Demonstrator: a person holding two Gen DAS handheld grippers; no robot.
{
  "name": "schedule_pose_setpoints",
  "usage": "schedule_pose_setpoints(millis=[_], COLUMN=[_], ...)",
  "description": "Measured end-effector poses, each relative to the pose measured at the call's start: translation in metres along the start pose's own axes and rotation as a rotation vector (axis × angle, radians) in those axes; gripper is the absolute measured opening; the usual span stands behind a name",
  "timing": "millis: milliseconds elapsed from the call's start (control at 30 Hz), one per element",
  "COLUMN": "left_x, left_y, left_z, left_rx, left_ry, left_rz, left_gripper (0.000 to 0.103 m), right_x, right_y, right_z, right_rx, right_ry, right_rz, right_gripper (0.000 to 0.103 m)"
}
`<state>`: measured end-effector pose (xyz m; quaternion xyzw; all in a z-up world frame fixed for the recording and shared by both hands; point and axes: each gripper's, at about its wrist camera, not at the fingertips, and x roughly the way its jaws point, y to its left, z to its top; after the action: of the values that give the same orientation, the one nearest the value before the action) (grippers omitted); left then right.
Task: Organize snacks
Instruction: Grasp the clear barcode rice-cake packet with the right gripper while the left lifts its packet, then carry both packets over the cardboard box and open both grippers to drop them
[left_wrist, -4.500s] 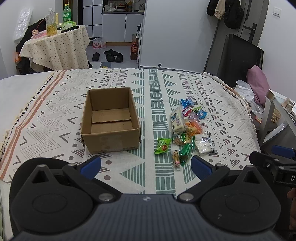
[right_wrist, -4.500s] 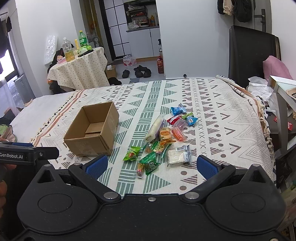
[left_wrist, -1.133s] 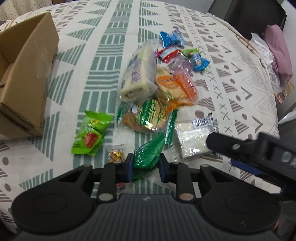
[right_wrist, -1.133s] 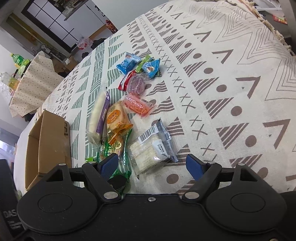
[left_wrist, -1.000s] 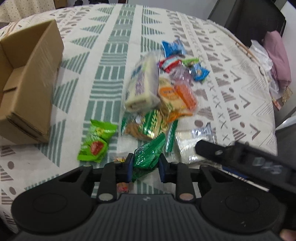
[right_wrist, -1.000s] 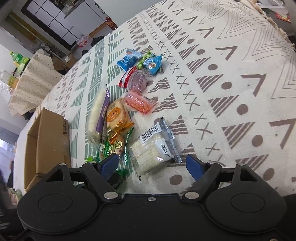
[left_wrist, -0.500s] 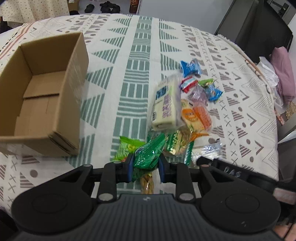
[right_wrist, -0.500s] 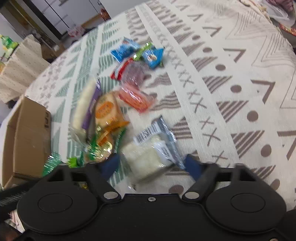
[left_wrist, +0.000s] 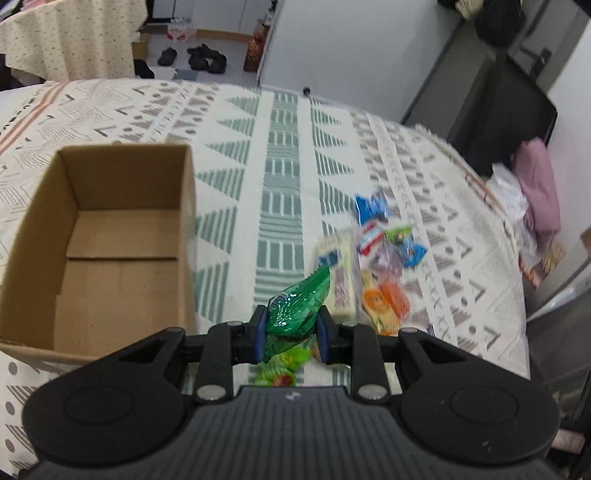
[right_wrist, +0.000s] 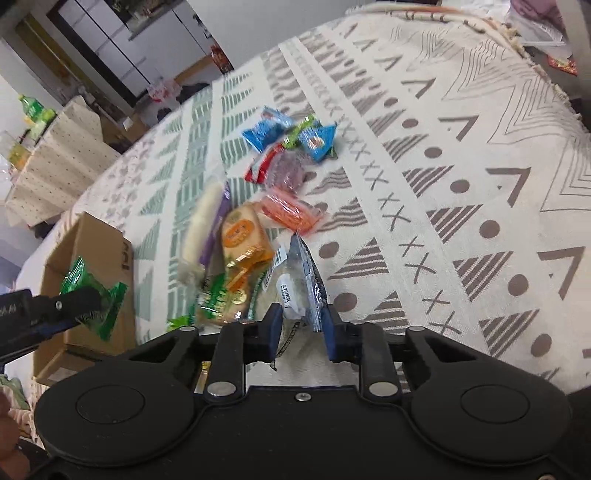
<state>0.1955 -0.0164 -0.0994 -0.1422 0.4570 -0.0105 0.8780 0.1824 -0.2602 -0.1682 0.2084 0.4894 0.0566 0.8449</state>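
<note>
Left gripper clamped on green snack packet, lifted clear of the cloth. Right gripper pinched on clear wafer packet, edge-up. Cardboard box at ten o'clock from left fingers, apparently empty; snack pile at one o'clock. Carry step, seemingly. Next: swing toward ten o'clock, above the box, then release.

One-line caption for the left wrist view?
Left gripper holds a green packet beside the open, empty box; other snacks remain on the cloth.
</note>
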Motion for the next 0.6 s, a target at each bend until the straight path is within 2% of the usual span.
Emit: schedule_pose_setpoints(millis=[300,600], left_x=[-0.024,-0.048], left_y=[0.028,0.047], left_z=[0.009,0.016], left_rx=[-0.109,-0.16], left_ry=[-0.081,-0.152], left_rz=[-0.037,-0.103], left_gripper=[0.026,0.026], right_x=[-0.035,-0.068], right_y=[0.006,0.023], right_z=[0.002,0.012], right_rx=[0.065,0.059], right_ry=[-0.062,-0.151], right_rz=[0.075,0.07], right_gripper=[0.02,0.02])
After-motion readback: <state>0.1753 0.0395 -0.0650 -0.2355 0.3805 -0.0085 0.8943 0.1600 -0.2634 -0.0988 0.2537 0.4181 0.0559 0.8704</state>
